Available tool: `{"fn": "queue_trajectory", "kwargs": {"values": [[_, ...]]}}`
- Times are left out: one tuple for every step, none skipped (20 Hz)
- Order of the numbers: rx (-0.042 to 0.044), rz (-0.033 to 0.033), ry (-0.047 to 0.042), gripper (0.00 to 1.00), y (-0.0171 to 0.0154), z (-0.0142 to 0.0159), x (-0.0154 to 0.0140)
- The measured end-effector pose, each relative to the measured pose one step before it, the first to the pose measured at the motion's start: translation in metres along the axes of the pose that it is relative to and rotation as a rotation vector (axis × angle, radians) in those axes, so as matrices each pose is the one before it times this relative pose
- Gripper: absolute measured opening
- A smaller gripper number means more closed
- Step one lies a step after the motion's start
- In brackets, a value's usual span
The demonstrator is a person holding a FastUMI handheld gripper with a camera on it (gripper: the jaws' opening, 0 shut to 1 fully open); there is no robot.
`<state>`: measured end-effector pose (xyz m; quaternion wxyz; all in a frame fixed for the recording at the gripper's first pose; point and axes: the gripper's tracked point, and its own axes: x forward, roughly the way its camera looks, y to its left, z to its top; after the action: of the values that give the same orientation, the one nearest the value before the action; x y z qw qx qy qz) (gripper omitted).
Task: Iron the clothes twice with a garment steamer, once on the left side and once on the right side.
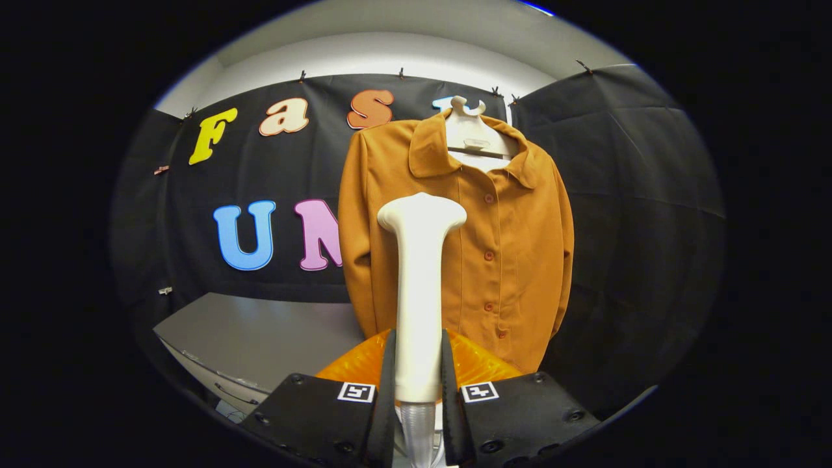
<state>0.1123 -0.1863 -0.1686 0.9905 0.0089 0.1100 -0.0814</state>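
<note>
An orange-brown buttoned shirt (513, 247) hangs on a cream hanger (469, 133) in front of the black cloth wall. My gripper (418, 383) is shut on the white handle of the garment steamer (419, 286), which stands upright between the fingers (389, 377). The steamer's wide head (422, 213) is raised in front of the shirt's left half, level with its chest. Whether the head touches the fabric cannot be told. An orange translucent part (481, 364) of the steamer shows just behind the fingers.
A grey table top (260, 338) lies to the left, below the shirt, with its front edge near the fingers. Black cloth walls (637, 214) close the booth behind and to the right of the shirt.
</note>
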Motion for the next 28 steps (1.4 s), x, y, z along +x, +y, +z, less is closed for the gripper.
{"fn": "queue_trajectory", "kwargs": {"values": [[0.00505,-0.00037,0.01599,0.34,-0.00365,-0.00802,0.00034],[0.00364,-0.00079,0.01604,0.34,-0.00079,-0.00747,-0.00004],[0.00103,-0.00308,0.01575,0.34,-0.00222,-0.00778,-0.00033],[-0.00439,-0.00385,0.01797,0.34,-0.00159,-0.00984,-0.00001],[-0.00414,-0.00406,0.02174,0.34,-0.00209,-0.00986,-0.0006],[0.00291,-0.0024,0.02551,0.34,-0.00184,-0.00922,0.00013],[0.00488,0.00047,0.02377,0.34,-0.0006,-0.00887,-0.00059],[0.00304,-0.00033,0.02321,0.34,-0.00086,-0.00933,-0.00088],[0.00287,-0.00131,0.0198,0.34,-0.00152,-0.00957,0.00025],[0.003,-0.00293,0.01841,0.34,-0.00265,-0.00931,0.00082],[0.00122,-0.00283,0.02077,0.34,-0.0019,-0.00958,0.0002],[0.00736,-0.00123,0.01758,0.34,-0.00247,-0.01007,0.00101],[0.00827,-0.00033,0.02413,0.34,-0.00172,-0.01106,0.00028],[0.01278,-0.00098,0.0278,0.34,-0.00332,-0.01227,0.00192],[0.01168,-0.00079,0.02584,0.34,-0.00263,-0.01225,0.00128],[0.00867,-0.00022,0.02622,0.34,-0.00252,-0.01106,0.00161],[0.00643,-0.00076,0.02513,0.34,-0.003,-0.01011,0.00083],[0.00458,-0.00286,0.02412,0.34,-0.00301,-0.01311,0.00062],[0.00139,-0.00458,0.02364,0.34,-0.0021,-0.01212,0.00068],[0.0004,-0.004,0.02413,0.34,-0.00227,-0.01107,0.00258],[-0.00004,-0.00133,0.02368,0.34,-0.00296,-0.01243,0.0011],[0.00037,0.00031,0.02303,0.34,-0.00437,-0.01325,0.00161],[0.00103,0.00004,0.02132,0.34,-0.00383,-0.01305,0.00053],[-0.00079,-0.00114,0.02021,0.34,-0.00233,-0.01095,-0.00074],[-0.00046,-0.00153,0.01834,0.34,-0.00247,-0.01136,-0.00056],[0.00178,-0.0015,0.01689,0.34,-0.00319,-0.01025,-0.00148],[-0.00042,-0.00089,0.01118,0.34,-0.00158,-0.00901,0.00041],[0.00333,-0.00036,0.00441,0.34,-0.0019,-0.00577,-0.00304]]}}
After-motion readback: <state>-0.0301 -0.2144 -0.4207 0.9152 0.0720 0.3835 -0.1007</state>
